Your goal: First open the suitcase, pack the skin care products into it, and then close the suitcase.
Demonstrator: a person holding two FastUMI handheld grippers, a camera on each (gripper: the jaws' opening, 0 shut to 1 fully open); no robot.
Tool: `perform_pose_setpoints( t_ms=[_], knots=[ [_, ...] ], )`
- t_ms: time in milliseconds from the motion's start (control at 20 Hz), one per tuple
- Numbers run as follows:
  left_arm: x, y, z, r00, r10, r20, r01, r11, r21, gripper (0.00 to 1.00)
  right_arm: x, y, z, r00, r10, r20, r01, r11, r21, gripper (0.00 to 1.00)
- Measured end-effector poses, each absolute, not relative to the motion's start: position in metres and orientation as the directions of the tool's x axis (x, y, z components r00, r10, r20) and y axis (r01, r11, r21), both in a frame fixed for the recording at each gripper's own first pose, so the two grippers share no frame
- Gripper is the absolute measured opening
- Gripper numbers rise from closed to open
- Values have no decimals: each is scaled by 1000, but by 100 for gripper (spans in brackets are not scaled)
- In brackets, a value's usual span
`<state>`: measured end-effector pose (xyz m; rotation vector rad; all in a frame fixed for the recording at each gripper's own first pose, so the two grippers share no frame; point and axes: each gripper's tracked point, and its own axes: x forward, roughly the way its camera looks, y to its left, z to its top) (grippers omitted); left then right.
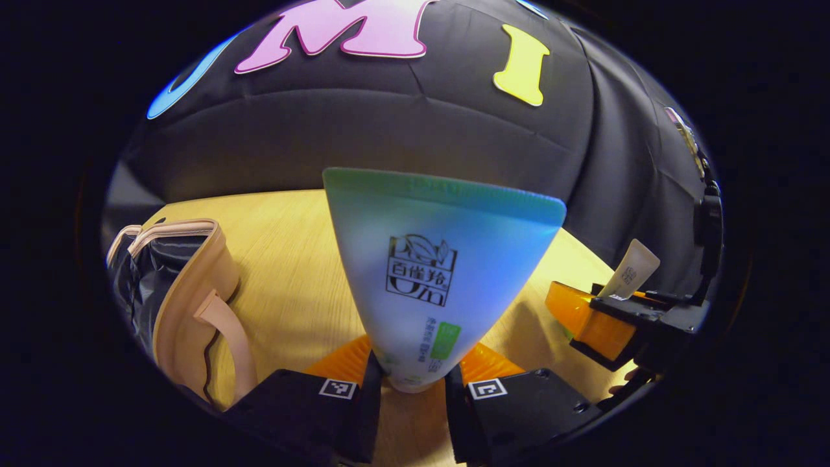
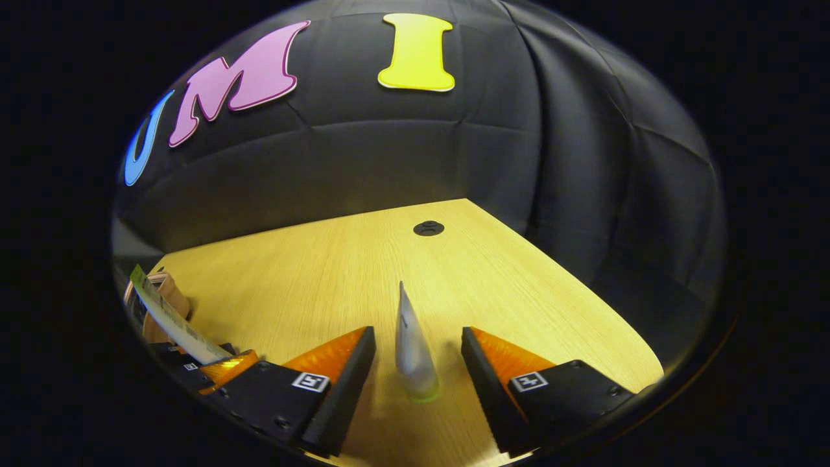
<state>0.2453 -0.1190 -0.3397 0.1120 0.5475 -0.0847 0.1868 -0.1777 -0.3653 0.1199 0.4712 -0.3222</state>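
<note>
While the left tool clamps the large tube near its cap, the right tool stands apart around a small upright tube. A careless closing could topple it. The suitcase lies open at lower left.

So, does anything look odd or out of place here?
Nothing spilled or damaged. One odd thing: the small tube stands upright between the right gripper's fingers with a gap on each side, ungripped. The left gripper clamps the large tube.
</note>
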Motion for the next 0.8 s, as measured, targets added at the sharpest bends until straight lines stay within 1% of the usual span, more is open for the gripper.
perform_pose_setpoints(
  t_ms=[50,100,150,200,300,350,450,500,550,600,800],
  knots=[
    [245,-119,-339,851,-49,-523,109,990,85,48,184,-179,-374,824,-290,-487,338,941,10,71],
    [245,-119,-339,851,-46,-523,107,990,87,48,183,-181,-377,811,-301,-502,345,938,-5,65],
    [246,-119,-340,851,-43,-523,107,990,92,48,181,-180,-374,814,-304,-496,344,939,-10,53],
    [246,-119,-341,852,-41,-522,107,989,97,48,184,-183,-374,813,-312,-491,346,938,-23,31],
    [245,-119,-339,853,-39,-521,110,988,105,48,181,-181,-371,822,-297,-485,327,945,-25,31],
    [244,-120,-340,853,-43,-520,113,988,104,48,183,-178,-366,837,-279,-471,308,951,-16,21],
    [242,-121,-338,856,-58,-513,119,989,88,48,184,-175,-353,857,-259,-446,291,957,3,24],
    [240,-122,-338,855,-62,-515,123,989,86,48,183,-172,-345,862,-250,-441,285,958,15,18],
    [237,-121,-336,856,-62,-513,126,988,90,48,182,-169,-341,864,-242,-441,278,960,17,18],
    [235,-121,-330,862,-63,-503,123,989,87,48,178,-167,-334,867,-235,-438,267,964,12,24],
    [217,-113,-289,884,-73,-462,114,992,61,48,145,-140,-299,885,-182,-429,200,980,-3,24]
  ],
)
